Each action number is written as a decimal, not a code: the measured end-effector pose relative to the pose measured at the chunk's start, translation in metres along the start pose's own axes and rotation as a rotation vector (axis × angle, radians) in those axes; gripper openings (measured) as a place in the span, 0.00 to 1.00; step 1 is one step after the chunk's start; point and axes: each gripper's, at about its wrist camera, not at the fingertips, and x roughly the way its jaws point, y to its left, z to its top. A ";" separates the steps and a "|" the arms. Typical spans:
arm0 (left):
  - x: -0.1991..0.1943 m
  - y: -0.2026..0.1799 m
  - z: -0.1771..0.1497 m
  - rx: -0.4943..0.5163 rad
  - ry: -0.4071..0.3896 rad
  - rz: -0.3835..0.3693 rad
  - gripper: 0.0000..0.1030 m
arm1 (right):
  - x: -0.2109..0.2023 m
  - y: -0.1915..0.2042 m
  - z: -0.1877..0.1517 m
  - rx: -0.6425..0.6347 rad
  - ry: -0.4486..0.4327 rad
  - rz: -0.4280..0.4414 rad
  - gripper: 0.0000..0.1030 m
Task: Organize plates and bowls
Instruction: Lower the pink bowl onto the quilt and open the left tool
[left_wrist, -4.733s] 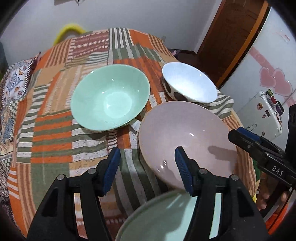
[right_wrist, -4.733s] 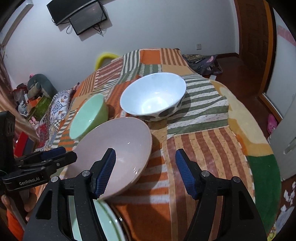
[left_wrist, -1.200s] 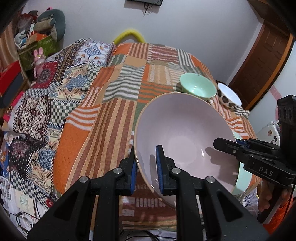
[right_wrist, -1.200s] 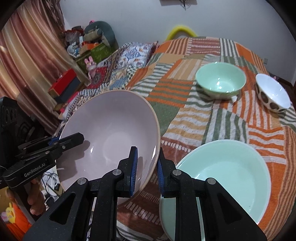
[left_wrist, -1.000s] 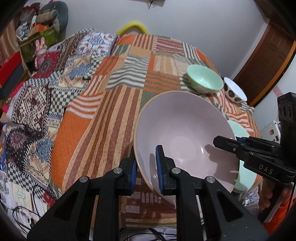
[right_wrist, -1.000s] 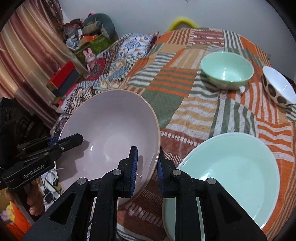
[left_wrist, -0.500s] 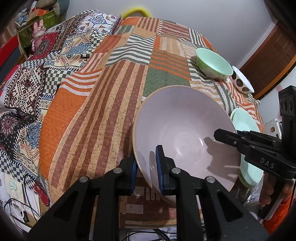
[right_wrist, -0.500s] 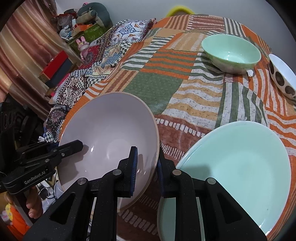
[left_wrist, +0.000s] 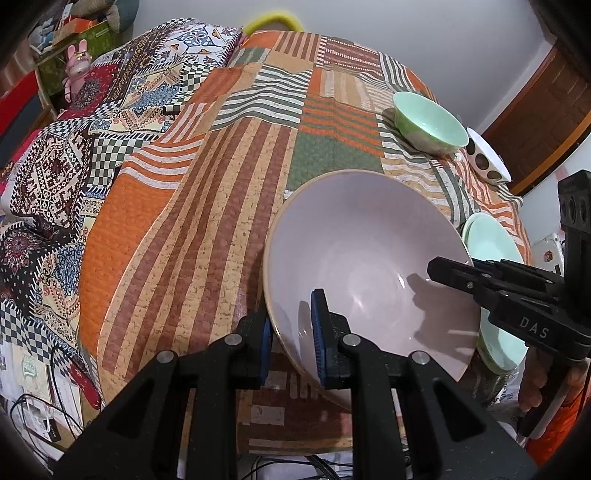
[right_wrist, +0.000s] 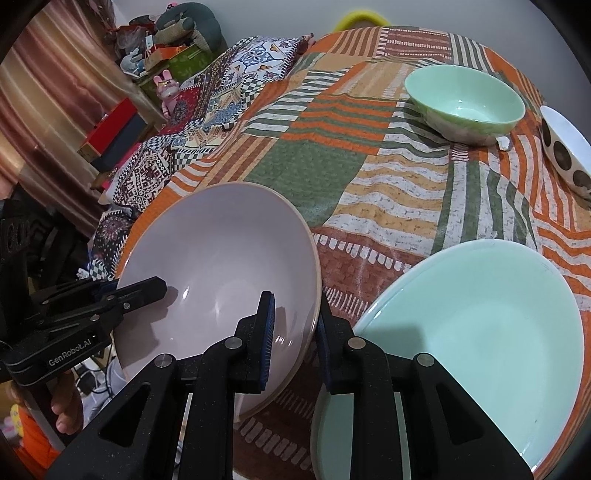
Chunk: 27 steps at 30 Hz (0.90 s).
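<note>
A large pink bowl (left_wrist: 369, 251) (right_wrist: 221, 258) sits low over the near edge of the striped tablecloth (left_wrist: 221, 221), held between both grippers. My left gripper (left_wrist: 290, 339) is shut on its near rim; in the right wrist view the left gripper (right_wrist: 162, 286) reaches in from the left. My right gripper (right_wrist: 295, 332) straddles the opposite rim, its jaws just opening with the rim still between the pads; in the left wrist view the right gripper (left_wrist: 432, 266) comes in from the right. A mint-green plate (right_wrist: 480, 325) (left_wrist: 491, 240) lies right beside the bowl.
A green bowl (left_wrist: 428, 122) (right_wrist: 465, 99) and a white bowl with brown spots (left_wrist: 484, 158) (right_wrist: 565, 151) stand at the far right of the table. A patterned quilt (left_wrist: 55, 177) hangs off the left side. Cables lie on the floor below the near edge.
Both grippers, open earlier, closed on the pink bowl and carried it from among the other bowls to the near edge. Over the last second it sank toward the cloth.
</note>
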 end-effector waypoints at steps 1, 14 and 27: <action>-0.001 0.000 0.000 0.002 -0.004 0.004 0.17 | -0.001 0.000 0.000 0.000 -0.003 0.000 0.20; -0.062 -0.027 0.022 0.061 -0.161 0.017 0.23 | -0.057 -0.013 0.004 0.013 -0.160 0.016 0.28; -0.096 -0.094 0.078 0.167 -0.322 -0.002 0.55 | -0.132 -0.064 0.023 0.099 -0.385 -0.055 0.40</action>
